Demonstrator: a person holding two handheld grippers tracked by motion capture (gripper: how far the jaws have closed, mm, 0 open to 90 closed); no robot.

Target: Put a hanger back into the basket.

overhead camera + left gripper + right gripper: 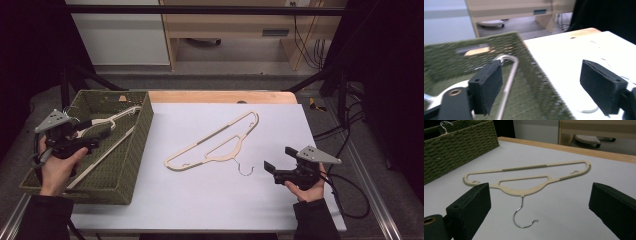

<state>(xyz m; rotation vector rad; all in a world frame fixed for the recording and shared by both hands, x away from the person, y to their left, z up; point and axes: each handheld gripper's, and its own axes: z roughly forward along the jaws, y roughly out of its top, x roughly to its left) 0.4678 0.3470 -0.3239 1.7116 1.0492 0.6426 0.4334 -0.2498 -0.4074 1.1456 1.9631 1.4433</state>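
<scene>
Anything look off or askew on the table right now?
Mostly tidy. The hanger in the basket lies tilted, its upper end propped on the green basket's rim rather than flat inside. The hanger on the table lies flat and looks undamaged. Nothing spilled.

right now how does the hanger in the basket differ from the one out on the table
The hanger in the basket sits inside the green woven basket, propped at a slant with one end up by the rim; the hanger on the table lies flat on the white sheet. The left gripper hangs open beside the first; the open right gripper sits apart from the second, its hook pointing toward the person. Both are cream with metal hooks.
</scene>
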